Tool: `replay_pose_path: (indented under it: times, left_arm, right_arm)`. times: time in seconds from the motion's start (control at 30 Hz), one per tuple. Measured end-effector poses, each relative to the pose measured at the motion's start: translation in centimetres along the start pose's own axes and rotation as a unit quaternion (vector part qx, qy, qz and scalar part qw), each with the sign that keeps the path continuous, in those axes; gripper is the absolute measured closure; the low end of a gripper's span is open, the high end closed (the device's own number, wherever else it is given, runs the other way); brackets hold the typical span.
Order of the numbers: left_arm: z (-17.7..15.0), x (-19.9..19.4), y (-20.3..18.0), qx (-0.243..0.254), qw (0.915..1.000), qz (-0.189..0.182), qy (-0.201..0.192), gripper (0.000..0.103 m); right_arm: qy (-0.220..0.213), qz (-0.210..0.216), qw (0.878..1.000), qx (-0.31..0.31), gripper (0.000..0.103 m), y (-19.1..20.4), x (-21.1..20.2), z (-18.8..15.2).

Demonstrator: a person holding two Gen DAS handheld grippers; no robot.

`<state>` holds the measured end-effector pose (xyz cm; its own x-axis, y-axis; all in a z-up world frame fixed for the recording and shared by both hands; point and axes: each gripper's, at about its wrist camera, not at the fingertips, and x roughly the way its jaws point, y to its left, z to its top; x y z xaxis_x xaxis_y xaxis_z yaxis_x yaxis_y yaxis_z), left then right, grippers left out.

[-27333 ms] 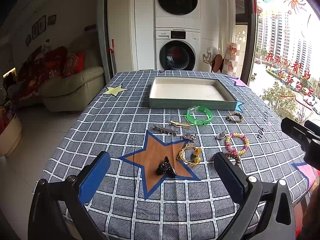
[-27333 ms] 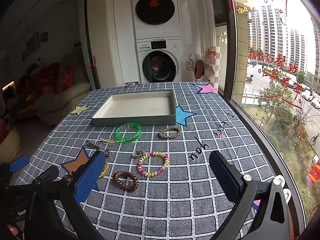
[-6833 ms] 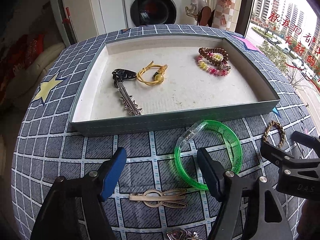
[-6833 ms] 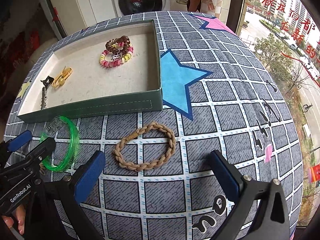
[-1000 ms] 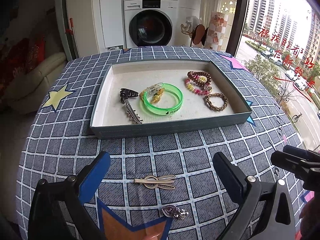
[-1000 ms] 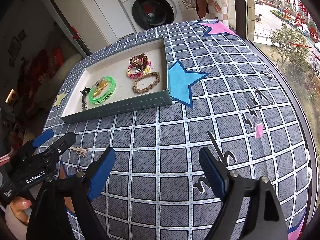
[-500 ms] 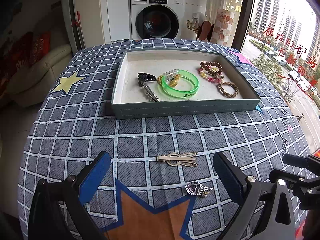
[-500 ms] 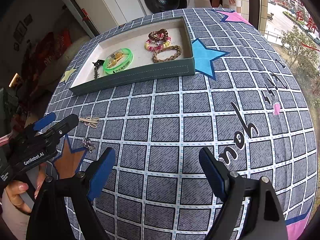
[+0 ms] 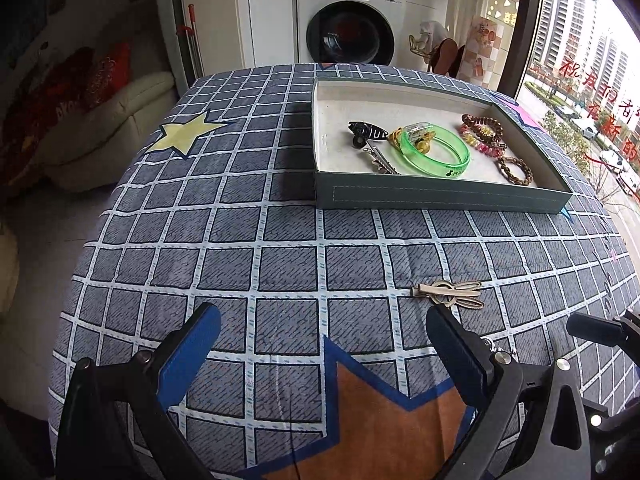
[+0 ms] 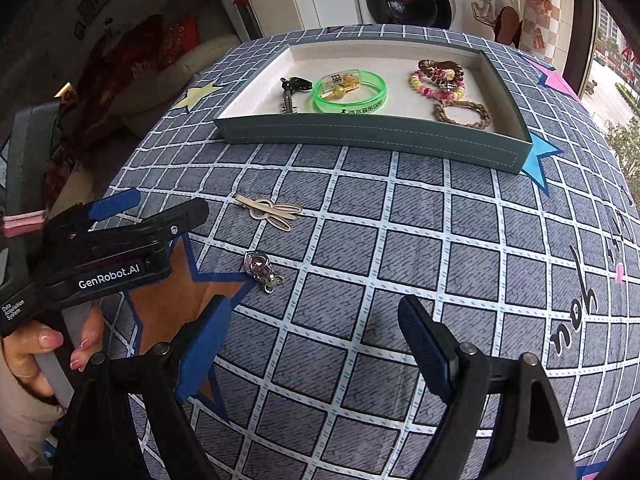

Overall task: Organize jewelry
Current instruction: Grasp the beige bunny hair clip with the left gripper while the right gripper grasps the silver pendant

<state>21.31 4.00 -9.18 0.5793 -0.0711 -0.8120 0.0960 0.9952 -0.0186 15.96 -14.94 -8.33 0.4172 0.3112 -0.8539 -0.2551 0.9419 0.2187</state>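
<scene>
In the left wrist view, the left gripper (image 9: 324, 354) is seen with its jaws spread wide and nothing between them, held above the checked tablecloth (image 9: 240, 248). A gold rabbit-shaped hair clip (image 9: 448, 293) lies on the cloth just beyond the right finger. At the far right, the green tray (image 9: 440, 196) is seen, already holding a green bangle (image 9: 434, 151), a black claw clip (image 9: 366, 132), a beaded bracelet (image 9: 482, 136) and a braided bracelet (image 9: 514, 170).

In the right wrist view, the right gripper (image 10: 312, 350) is likewise spread and empty. A small heart charm (image 10: 262, 269) rests on the cloth just beyond its left finger, at the edge of an orange star, with the hair clip farther off and the tray at the far side. The left gripper's body is seen at the left, held by a hand (image 10: 44, 356).

Two pieces are judged to be left outside the tray, so the collecting step is nearly finished. For the next move, each pair of jaws must be lowered around one flat piece and closed low against the cloth.
</scene>
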Motion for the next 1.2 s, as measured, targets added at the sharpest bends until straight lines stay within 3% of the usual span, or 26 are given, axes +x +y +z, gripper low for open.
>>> replay_pose_path:
  times: [0.23, 0.33, 0.53, 0.7, 0.77, 1.0, 1.2]
  left_arm:
    - [-0.3, -0.1, 1.1, 0.016, 0.9998, -0.009, 0.004, 0.000]
    - [-0.3, 0.2, 0.7, 0.033, 0.9993, -0.015, 0.005, 0.000]
    - [-0.1, 0.5, -0.6, 0.066, 0.9975, -0.024, 0.005, 0.000]
    - [0.3, 0.6, -1.3, 0.080, 0.9964, -0.027, 0.004, 0.000]
    - [0.4, 0.6, -1.5, 0.085, 0.9960, -0.028, 0.003, 0.000]
    - [0.8, 0.5, -2.8, 0.103, 0.9936, -0.046, -0.001, 0.000]
    - [0.3, 0.6, -5.7, 0.168, 0.9837, -0.065, -0.004, 0.000]
  right_arm:
    - [-0.001, -0.004, 0.999, -0.046, 0.017, 2.2, 1.9, 0.8]
    - [-0.002, -0.002, 0.998, -0.060, 0.030, 2.6, 2.5, 0.8]
    - [-0.017, -0.019, 0.994, -0.102, 0.047, 3.8, 2.9, 0.5]
    - [-0.031, -0.026, 0.992, -0.117, 0.070, 4.0, 2.9, 0.2]
    - [-0.036, -0.023, 0.993, -0.115, 0.086, 3.8, 2.8, 0.1]
    - [-0.036, -0.027, 0.994, -0.104, 0.086, 2.7, 2.2, -0.3]
    - [-0.026, -0.030, 0.997, -0.067, 0.086, 0.0, 0.8, -0.9]
